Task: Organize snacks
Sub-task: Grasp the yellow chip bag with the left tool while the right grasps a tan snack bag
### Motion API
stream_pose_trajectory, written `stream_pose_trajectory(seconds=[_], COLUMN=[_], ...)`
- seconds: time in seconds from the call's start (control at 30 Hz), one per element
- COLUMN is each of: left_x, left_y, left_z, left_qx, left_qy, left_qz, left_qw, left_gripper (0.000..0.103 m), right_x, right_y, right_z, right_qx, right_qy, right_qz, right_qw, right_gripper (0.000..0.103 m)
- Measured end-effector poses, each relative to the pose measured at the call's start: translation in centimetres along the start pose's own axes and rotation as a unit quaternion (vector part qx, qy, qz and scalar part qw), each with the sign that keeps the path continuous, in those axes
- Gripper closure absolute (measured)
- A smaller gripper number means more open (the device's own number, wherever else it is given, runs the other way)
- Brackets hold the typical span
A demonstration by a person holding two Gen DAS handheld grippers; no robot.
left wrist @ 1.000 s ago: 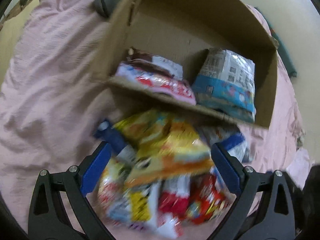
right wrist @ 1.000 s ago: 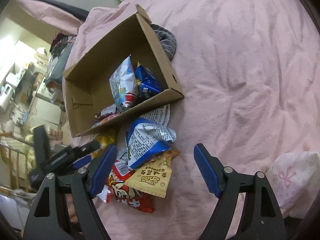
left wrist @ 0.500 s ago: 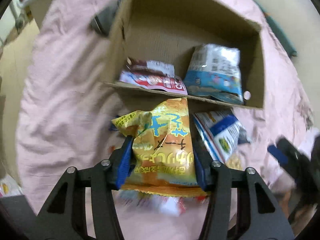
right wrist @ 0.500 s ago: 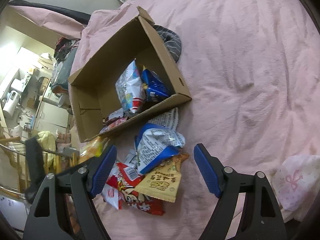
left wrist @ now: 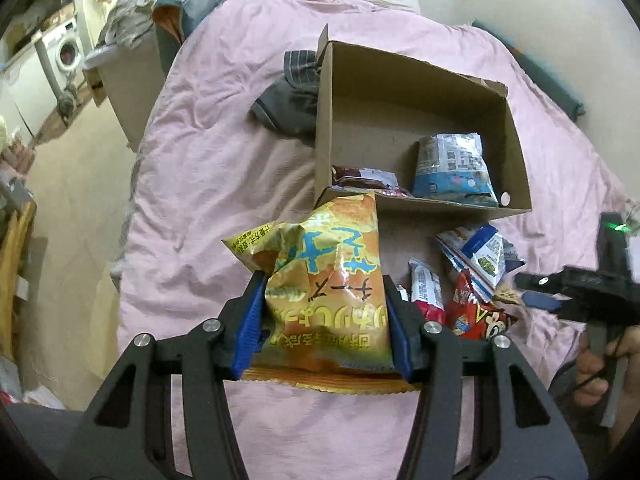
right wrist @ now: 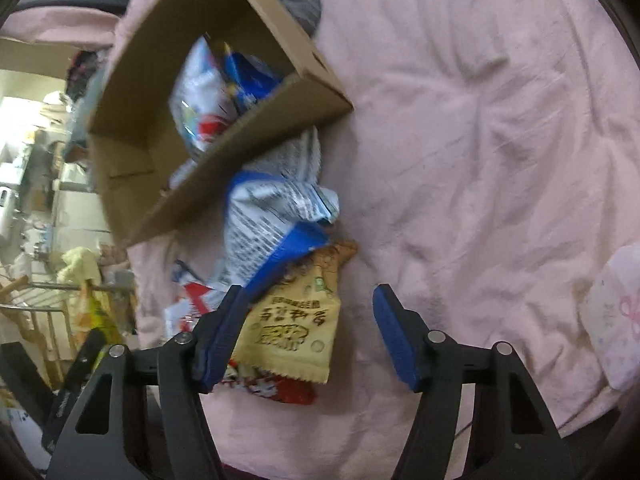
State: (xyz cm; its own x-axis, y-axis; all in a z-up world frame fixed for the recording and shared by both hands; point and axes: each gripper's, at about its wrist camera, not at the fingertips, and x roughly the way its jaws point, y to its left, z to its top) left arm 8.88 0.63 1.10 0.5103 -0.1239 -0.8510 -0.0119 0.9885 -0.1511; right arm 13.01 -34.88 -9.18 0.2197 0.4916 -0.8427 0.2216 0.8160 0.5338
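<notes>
**Yellow chip bag lifted over the snack pile on the bed**

Pink bedding (left wrist: 208, 168) fills both views, with a washing machine (left wrist: 66, 50) and cluttered shelves at the upper left of the left wrist view. On the bed stands an open cardboard box (left wrist: 400, 92), a dark striped garment (left wrist: 290, 100) bunched against its left wall. Inside the box a pale blue-and-white snack bag (left wrist: 452, 168) leans at the right, and a dark red packet (left wrist: 366, 178) lies low at the left.

At lower centre of the left wrist view, the left gripper (left wrist: 324, 320) has its blue fingers (left wrist: 250, 330) pressed against both sides of a yellow-orange chip bag (left wrist: 324, 280), whose top reaches up over the near wall of the box. To the right of it, loose snacks lie on the bedding in front of the box: a blue-and-white crumpled bag (left wrist: 480, 256), a red snack bag (left wrist: 476, 316) and a small red-and-white bar (left wrist: 426, 292).

In the right wrist view, the right gripper (right wrist: 308, 332) has its fingers spread wide and holds nothing; a tan peanut-style packet (right wrist: 296, 320) lies between them, nearer the left finger, with the blue-and-white bag just above it, both just below the box wall
</notes>
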Motion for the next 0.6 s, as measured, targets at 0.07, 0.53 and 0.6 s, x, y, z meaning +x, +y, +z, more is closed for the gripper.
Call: stream_pose_trajectory(seconds=[0.07,0.53,0.6], left_x=[0.1,0.3,0.5], left_y=[0.1,0.2,0.0], left_z=[0.0,-0.5,-0.7], left_qx=[-0.006,-0.014,-0.014], left_qy=[0.0,0.01,0.013], left_qz=[-0.006,-0.028,-0.031], left_qw=[1.0,0.9995,0.9993], left_gripper=[0.053,0.053,0.053], right_x=[0.9,0.2,-1.1], right_y=[0.4,1.6,0.8], right_z=[0.2,-1.8,-2.3], right_qx=[-0.008,-0.078,-0.077], right_qy=[0.011,0.003,-0.003], right_qz=[-0.014,-0.06,-0.052], right_qw=[1.0,0.995,0.996], right_gripper=[0.045,0.084,0.084])
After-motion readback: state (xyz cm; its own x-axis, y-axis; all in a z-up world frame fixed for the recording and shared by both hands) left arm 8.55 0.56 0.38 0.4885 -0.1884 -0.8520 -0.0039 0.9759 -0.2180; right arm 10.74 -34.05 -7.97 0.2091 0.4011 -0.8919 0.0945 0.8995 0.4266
